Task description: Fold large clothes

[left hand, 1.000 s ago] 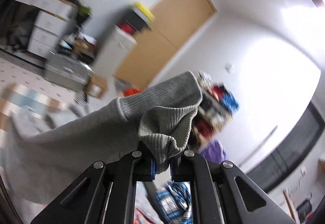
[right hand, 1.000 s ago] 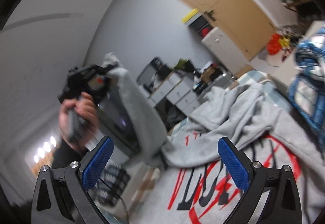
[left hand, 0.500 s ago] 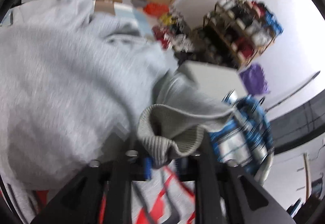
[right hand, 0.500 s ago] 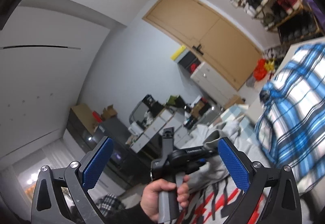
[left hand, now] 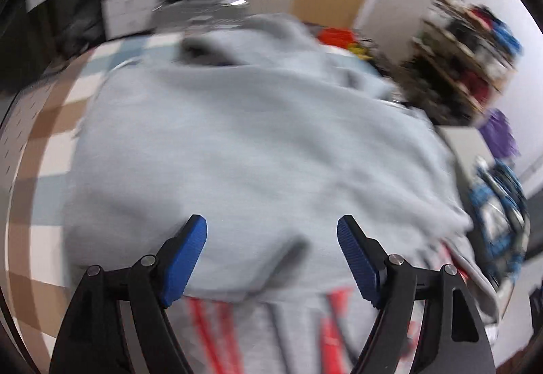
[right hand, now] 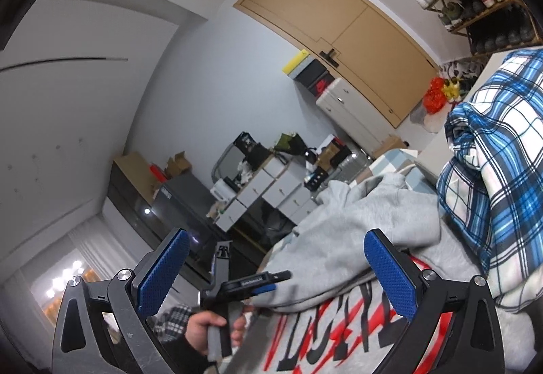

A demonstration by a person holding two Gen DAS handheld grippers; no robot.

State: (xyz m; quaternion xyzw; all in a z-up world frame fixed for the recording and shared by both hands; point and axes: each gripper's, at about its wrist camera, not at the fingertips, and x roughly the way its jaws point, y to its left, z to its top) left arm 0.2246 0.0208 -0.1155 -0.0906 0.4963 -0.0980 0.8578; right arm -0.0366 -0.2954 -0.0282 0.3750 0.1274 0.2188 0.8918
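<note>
A grey sweatshirt (left hand: 258, 143) with a red and black print lies spread out, its folded-over part filling the left wrist view. My left gripper (left hand: 271, 228) points down at it from just above, and its jaws are opening. The cloth lies under them and neither blue pad presses on it. In the right wrist view, a hand holds the left gripper (right hand: 271, 280) at the near edge of the sweatshirt (right hand: 356, 221). My right gripper (right hand: 276, 238) is held level and stands open with nothing between its pads.
A blue plaid shirt (right hand: 492, 170) is piled to the right of the sweatshirt, and it shows in the left wrist view too (left hand: 499, 221). A checked cover (left hand: 44, 123) lies beneath. White drawers (left hand: 129, 0), a shoe rack (left hand: 468, 44) and a wooden door (right hand: 339, 24) stand beyond.
My left gripper came down with the ribbed grey cuff, laid it over the sweatshirt and let go; its jaws now stand apart. The right gripper stayed open and barely moved.
</note>
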